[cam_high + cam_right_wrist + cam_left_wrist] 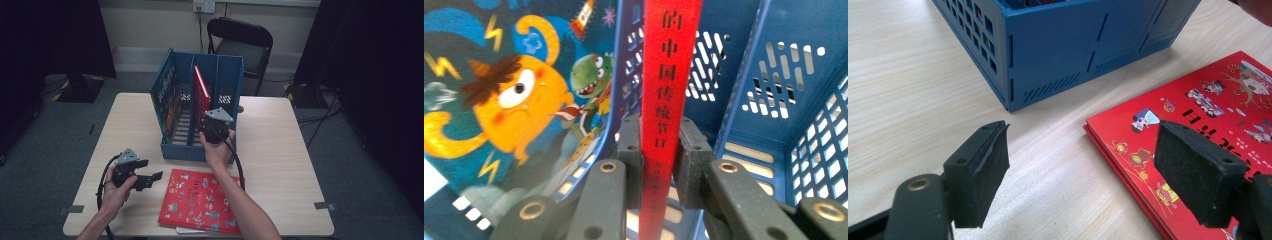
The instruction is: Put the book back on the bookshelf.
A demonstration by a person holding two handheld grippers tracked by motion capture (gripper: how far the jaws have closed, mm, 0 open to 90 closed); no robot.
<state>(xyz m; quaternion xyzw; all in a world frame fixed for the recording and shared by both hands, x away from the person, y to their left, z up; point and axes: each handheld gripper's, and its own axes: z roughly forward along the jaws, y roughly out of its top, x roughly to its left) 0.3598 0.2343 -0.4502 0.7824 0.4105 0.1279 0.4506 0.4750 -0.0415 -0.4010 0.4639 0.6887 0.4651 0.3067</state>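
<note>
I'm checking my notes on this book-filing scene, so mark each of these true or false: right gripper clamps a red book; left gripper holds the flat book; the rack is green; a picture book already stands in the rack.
1. The right gripper is clamped on the upright red book. True.
2. The left gripper holds the flat red book. False: its jaws stand open over the table.
3. The file rack is green. False: it is blue.
4. A cartoon picture book stands in the rack. True.
</note>
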